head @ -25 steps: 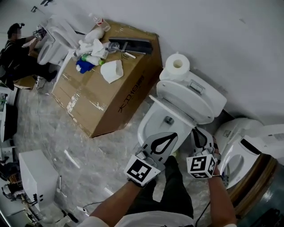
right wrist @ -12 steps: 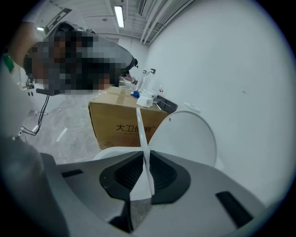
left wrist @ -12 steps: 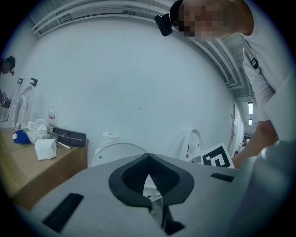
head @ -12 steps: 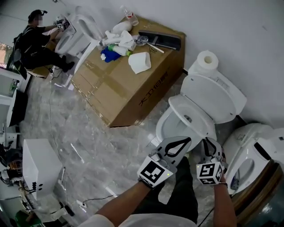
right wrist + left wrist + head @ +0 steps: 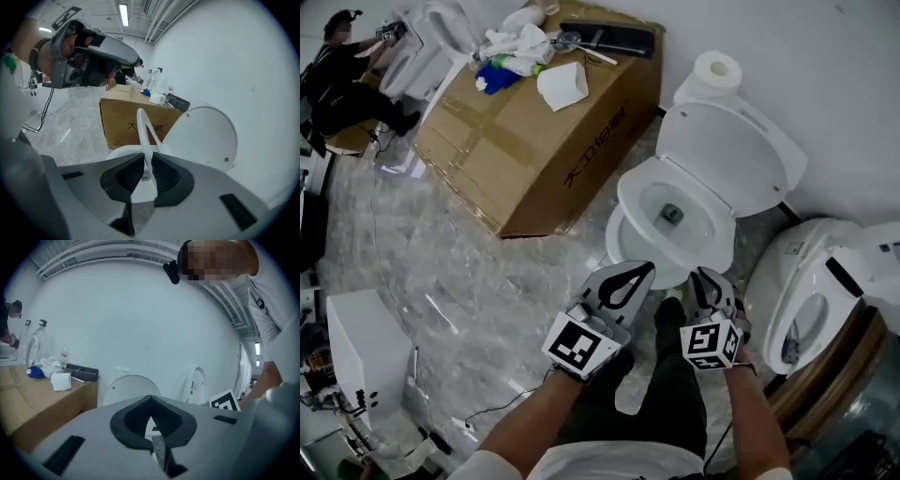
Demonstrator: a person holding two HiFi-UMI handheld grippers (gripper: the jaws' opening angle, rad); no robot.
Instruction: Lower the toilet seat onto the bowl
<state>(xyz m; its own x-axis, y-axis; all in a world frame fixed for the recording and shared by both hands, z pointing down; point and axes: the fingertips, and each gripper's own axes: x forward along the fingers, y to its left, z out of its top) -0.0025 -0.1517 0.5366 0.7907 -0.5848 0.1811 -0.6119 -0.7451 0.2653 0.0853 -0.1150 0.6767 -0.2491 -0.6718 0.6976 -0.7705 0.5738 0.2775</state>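
Note:
A white toilet stands against the wall with its lid (image 5: 741, 150) raised. The toilet seat (image 5: 628, 202) is a white ring, tilted above the bowl (image 5: 614, 251). My right gripper (image 5: 703, 279) is at the seat's front edge. In the right gripper view the seat (image 5: 143, 129) runs edge-on between the jaws of the right gripper (image 5: 146, 161), which is shut on it; the lid (image 5: 204, 136) stands behind. My left gripper (image 5: 645, 270) hovers beside the bowl's front, shut and holding nothing. In its own view the left gripper (image 5: 150, 399) points at the lid (image 5: 131, 387).
A big cardboard box (image 5: 534, 131) left of the toilet carries cloths, a paper piece and a black tool. A paper roll (image 5: 717, 70) sits on the cistern. A second toilet (image 5: 811, 300) stands close on the right. A person (image 5: 337, 66) works at far left; a white box (image 5: 361, 361) stands near left.
The seat has swung away from the lid toward the bowl with my right gripper on its rim. Both grippers and the head camera shifted; the left gripper stays shut and empty.

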